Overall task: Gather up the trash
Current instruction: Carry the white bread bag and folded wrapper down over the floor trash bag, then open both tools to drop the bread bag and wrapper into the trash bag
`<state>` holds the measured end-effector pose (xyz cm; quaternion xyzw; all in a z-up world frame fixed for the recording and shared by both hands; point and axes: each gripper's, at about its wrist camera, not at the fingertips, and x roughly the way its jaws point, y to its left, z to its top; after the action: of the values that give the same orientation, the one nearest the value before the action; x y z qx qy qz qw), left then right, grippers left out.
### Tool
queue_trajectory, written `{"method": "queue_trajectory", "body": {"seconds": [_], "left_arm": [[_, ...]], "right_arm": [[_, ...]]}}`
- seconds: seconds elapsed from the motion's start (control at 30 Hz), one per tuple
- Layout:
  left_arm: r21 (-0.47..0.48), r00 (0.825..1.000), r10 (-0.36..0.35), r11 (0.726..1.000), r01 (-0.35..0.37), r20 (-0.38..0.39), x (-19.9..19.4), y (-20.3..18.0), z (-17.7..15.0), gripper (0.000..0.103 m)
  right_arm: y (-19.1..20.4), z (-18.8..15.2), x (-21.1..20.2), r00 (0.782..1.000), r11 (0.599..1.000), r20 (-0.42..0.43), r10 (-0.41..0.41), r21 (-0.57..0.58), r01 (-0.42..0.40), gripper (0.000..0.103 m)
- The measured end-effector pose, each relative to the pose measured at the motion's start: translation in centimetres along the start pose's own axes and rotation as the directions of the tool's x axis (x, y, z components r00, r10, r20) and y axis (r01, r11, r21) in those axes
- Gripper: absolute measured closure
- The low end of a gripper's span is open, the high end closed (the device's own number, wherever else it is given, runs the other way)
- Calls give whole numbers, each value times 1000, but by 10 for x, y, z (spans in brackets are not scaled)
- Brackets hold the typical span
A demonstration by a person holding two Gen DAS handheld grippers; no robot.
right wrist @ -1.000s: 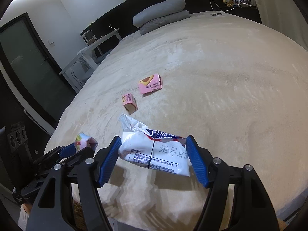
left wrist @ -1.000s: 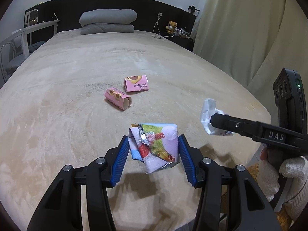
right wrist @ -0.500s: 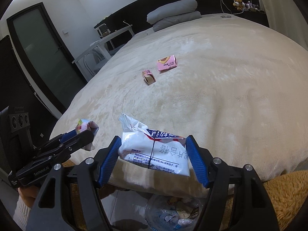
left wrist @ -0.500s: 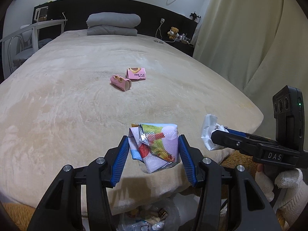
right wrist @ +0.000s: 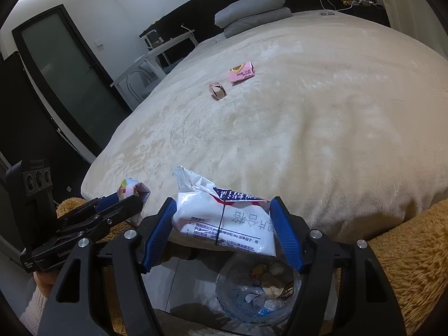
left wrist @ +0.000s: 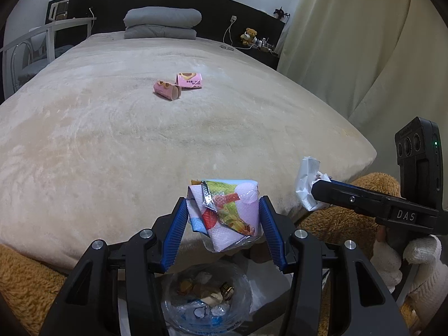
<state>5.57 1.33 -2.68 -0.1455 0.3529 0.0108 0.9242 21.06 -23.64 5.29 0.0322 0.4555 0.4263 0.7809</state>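
My left gripper is shut on a crumpled colourful wrapper, held over the foot edge of the bed. My right gripper is shut on a white printed packet; the same packet shows at the right of the left wrist view. Directly below both grippers stands a bin lined with a clear bag holding several scraps. Two pink wrappers lie mid-bed: a rolled one and a flat one.
The beige bed cover fills the view, with grey pillows at the headboard. A brown fuzzy rug lies by the bed's foot. Curtains hang to the right, a white desk and chair to the left.
Both grippers drew back from over the bed to beyond its foot edge, carrying their wrappers. The lined bin has come into view beneath them. The pink wrappers now look farther away.
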Motion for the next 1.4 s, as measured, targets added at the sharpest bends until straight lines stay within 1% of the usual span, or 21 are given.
{"method": "queue_trajectory", "body": {"seconds": [0.13, 0.27, 0.47, 0.6, 0.73, 0.83, 0.93, 1.07, 1.13, 1.33, 1.4], "left_arm": [[-3, 999, -24, 1000, 24, -28, 2, -5, -12, 52], [-10, 997, -26, 1000, 26, -75, 7, -8, -26, 52], [-30, 990, -49, 999, 45, -131, 13, -11, -44, 52], [-33, 979, -20, 999, 13, -203, 26, -11, -59, 52], [-16, 958, 22, 1000, -27, -287, 43, -12, -70, 52], [-22, 942, 19, 999, -28, -334, 54, -11, -75, 52], [-33, 924, 28, 998, -44, -382, 64, -7, -80, 52], [-64, 894, 23, 996, -58, -447, 79, 1, -88, 52], [-81, 875, 16, 995, -63, -483, 87, 4, -92, 52], [-80, 827, 30, 993, -90, -561, 105, 5, -105, 52], [-80, 814, 32, 992, -96, -580, 110, 6, -109, 52]], "right_arm": [[-4, -8, 3, 999, 1000, -36, 7, 21, -6, 34], [-8, -20, 10, 996, 999, -92, 16, 50, -12, 34], [-11, -36, 25, 982, 996, -185, 34, 87, -18, 34], [-16, -46, 37, 968, 992, -249, 30, 128, 2, 34], [-24, -55, 52, 947, 986, -320, 17, 165, 38, 34], [-30, -59, 60, 935, 980, -353, 14, 188, 56, 34], [-34, -62, 67, 924, 975, -383, 7, 208, 79, 34], [-38, -67, 81, 902, 967, -432, 4, 230, 106, 34], [-41, -71, 89, 888, 963, -460, 7, 243, 119, 34], [-48, -84, 112, 839, 950, -543, 0, 262, 169, 34], [-49, -87, 117, 829, 948, -559, -5, 262, 182, 34]]}}
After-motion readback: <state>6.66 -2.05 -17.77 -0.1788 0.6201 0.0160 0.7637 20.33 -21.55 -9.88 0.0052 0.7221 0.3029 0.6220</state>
